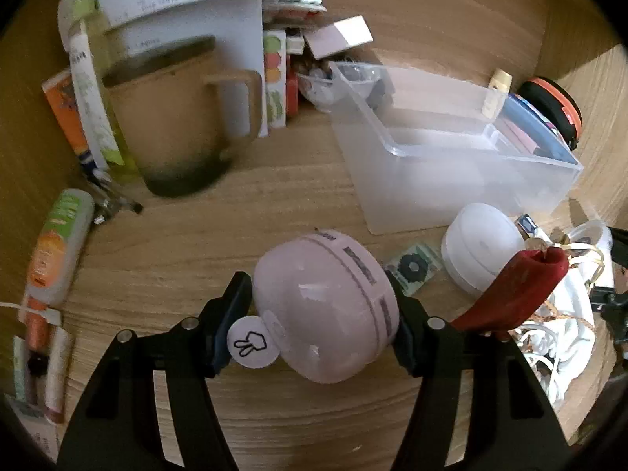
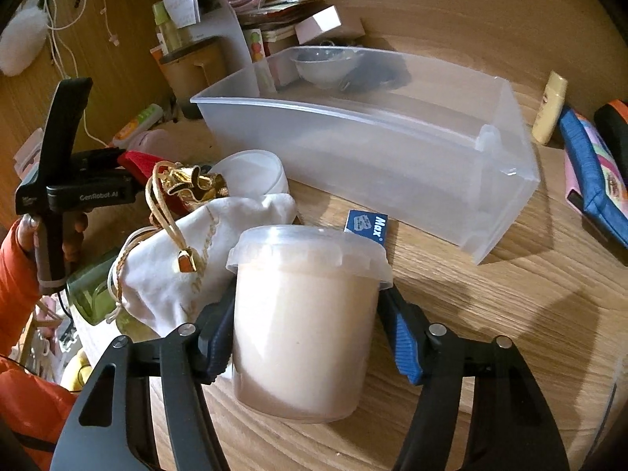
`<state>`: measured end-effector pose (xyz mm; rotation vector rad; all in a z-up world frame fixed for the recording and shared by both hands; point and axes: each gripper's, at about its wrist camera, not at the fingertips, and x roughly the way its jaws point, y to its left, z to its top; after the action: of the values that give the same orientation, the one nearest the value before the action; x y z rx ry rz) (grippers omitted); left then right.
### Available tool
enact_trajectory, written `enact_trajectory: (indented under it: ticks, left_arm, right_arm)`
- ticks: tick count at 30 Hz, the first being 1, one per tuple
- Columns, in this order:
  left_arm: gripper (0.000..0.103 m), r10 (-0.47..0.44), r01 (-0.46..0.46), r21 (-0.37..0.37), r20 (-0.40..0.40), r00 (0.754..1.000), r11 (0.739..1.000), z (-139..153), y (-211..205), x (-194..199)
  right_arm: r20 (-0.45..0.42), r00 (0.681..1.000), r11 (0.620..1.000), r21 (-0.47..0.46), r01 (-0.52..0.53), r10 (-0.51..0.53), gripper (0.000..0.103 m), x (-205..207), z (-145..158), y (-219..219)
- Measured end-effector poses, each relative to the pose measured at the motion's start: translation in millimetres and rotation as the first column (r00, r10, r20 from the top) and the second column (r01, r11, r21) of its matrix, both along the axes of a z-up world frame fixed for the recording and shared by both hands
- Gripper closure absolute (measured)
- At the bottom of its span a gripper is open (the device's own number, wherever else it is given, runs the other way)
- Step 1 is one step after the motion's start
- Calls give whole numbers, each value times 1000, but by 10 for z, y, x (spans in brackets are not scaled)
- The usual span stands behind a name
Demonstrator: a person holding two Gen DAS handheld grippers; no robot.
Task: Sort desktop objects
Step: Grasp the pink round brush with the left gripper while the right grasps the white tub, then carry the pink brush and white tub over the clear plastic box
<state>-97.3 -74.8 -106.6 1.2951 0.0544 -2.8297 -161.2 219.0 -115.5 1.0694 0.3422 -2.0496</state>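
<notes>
In front of the clear plastic bin (image 1: 451,157), on the wooden desktop (image 1: 235,227), the left gripper (image 1: 320,314) is clamped on a pale pink rounded gadget (image 1: 325,310); both pads press its sides. A round white tag with a hand symbol (image 1: 252,342) sits at the gadget's near-left edge. Whether the gadget is lifted or resting on the desktop cannot be told.

Just right of the gadget, near the bin's front corner: a small green-edged sachet (image 1: 413,267), a white round puck (image 1: 482,251) and a red fabric pouch (image 1: 518,290). Left of the bin stands a tan mug (image 1: 176,117), motion-blurred. Behind the mug, a white paper holder (image 1: 184,4). Far left of the bin, a tube with an orange and green label (image 1: 57,247) lies flat on the desktop.

Right wrist view: the right gripper (image 2: 308,337) grips a lidded translucent tub with cream-coloured contents (image 2: 306,322), held upright in front of the bin (image 2: 392,149). Left finger contact is clear; the blue pad of the right finger (image 2: 404,347) sits close to the tub wall, contact not resolvable. Between tub and bin, a small blue box marked "Max" (image 2: 367,225). Left of the tub, a white drawstring bag (image 2: 188,259) with gold cord, touching it. Right of the bin, a cream-yellow tube (image 2: 549,108) and a blue zip case (image 2: 592,176). The bin interior shows no sorted item; a small clear bowl (image 2: 325,64) is visible through its far wall.
</notes>
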Motion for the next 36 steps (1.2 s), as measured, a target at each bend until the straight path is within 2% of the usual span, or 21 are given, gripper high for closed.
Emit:
enact_trajectory:
  ticks: [2, 4, 17, 27, 36]
  left_arm:
    - [39, 2, -2, -6, -14, 1000, 1000, 17, -36, 37]
    - [39, 3, -4, -8, -23, 1000, 1000, 75, -54, 112]
    - [39, 3, -4, -15, -70, 998, 1000, 239, -82, 303]
    - [39, -15, 14, -12, -130, 991, 1000, 550, -27, 366]
    - [39, -46, 44, -15, -165, 985, 999, 831, 53, 264]
  right_arm:
    - [-8, 1000, 1000, -6, 10, -11, 41, 5, 31, 28]
    - [-9, 1000, 1000, -21, 18, -18, 48, 6, 73, 62]
    - [-41, 998, 997, -58, 51, -53, 48, -12, 238, 212]
    - [-83, 994, 993, -104, 65, -73, 48, -24, 472, 304]
    - [-117, 990, 989, -131, 69, -85, 48, -104, 698, 348]
